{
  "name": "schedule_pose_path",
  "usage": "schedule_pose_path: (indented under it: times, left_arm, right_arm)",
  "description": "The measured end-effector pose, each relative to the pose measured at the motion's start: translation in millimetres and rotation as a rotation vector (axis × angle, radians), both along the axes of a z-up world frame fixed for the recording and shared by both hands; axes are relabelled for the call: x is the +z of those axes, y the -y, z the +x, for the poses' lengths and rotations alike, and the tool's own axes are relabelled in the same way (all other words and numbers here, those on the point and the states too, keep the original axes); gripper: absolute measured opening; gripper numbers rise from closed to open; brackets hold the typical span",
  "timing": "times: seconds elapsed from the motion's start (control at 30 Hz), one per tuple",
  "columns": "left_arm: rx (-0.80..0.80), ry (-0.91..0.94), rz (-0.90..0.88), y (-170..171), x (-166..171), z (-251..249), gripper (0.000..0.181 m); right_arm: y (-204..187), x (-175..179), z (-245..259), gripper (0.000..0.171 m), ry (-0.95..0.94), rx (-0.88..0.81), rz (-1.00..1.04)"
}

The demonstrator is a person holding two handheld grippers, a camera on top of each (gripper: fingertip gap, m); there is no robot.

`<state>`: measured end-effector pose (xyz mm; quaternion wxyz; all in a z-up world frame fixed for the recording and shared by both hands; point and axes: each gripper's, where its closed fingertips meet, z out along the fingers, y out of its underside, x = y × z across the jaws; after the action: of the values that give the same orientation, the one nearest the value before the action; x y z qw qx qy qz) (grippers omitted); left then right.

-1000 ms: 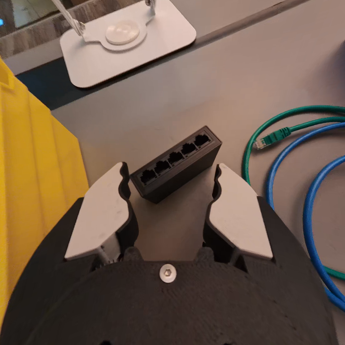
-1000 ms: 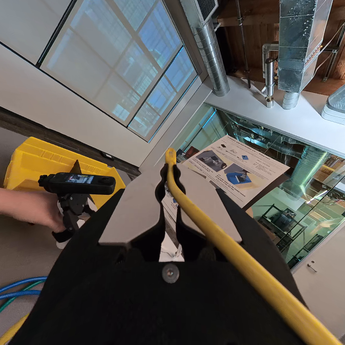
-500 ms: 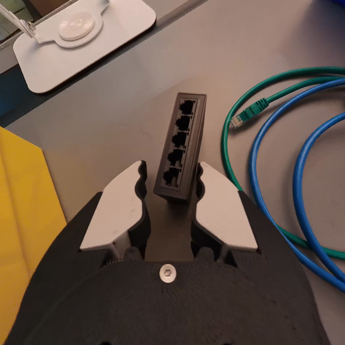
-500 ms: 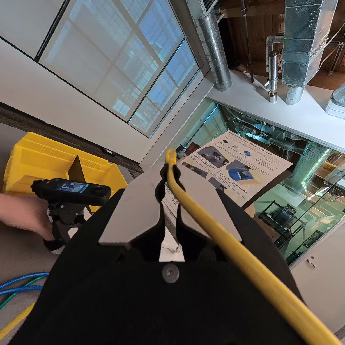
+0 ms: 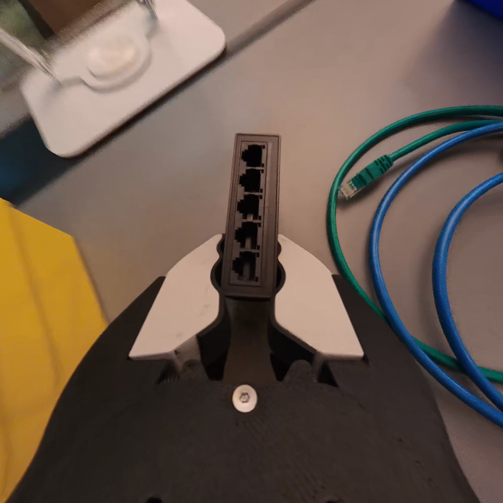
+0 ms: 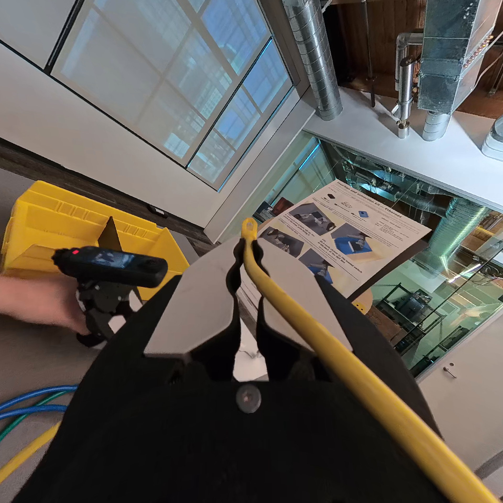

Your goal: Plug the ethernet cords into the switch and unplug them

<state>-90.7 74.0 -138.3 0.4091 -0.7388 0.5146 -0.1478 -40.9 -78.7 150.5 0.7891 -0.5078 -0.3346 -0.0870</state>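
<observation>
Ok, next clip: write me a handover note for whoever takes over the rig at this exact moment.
Left gripper: shut on the near end of the black switch, ports facing the camera, all five empty.
Right gripper: shut on the yellow cord just behind its plug, raised off the table and pointing away from the switch.
Green cord and blue cord lie loose on the table, right of the switch.
Done: both grasps.
Left: plug in all the cords, then unplug them.
</observation>
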Motion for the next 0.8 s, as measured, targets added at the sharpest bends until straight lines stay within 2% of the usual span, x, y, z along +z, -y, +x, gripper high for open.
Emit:
schedule_pose_path:
  times: [0.13, 0.2, 0.27, 0.37, 0.53, 0.8]
  left_arm:
    - [-0.044, 0.09, 0.304, 15.9, 91.2, 4.4, 0.028]
    - [-0.082, 0.113, 0.526, 27.2, 144.6, 4.4, 0.028]
    - [-0.052, 0.09, 0.78, 33.0, 194.5, -2.8, 0.028]
    - [-0.014, 0.046, 1.038, 42.1, 244.0, -11.0, 0.028]
    - [0.05, 0.017, 1.221, 43.0, 268.9, -20.9, 0.03]
    - [0.051, -0.004, 1.234, 45.2, 262.6, -12.8, 0.028]
  right_arm:
    - [-2.8, 2.0, 12.5, 0.006, -0.018, -0.056, -0.026]
    - [-2.8, 4.2, 16.1, 0.006, -0.035, -0.075, -0.05]
    - [-0.6, 8.0, 12.3, 0.006, -0.056, -0.073, -0.067]
    - [0.3, 11.2, -2.8, 0.006, -0.062, -0.068, -0.083]
    - [-10.9, 2.2, -34.5, 0.006, -0.036, -0.082, -0.112]
    - [-27.6, -12.4, -44.3, 0.006, -0.054, -0.12, -0.12]
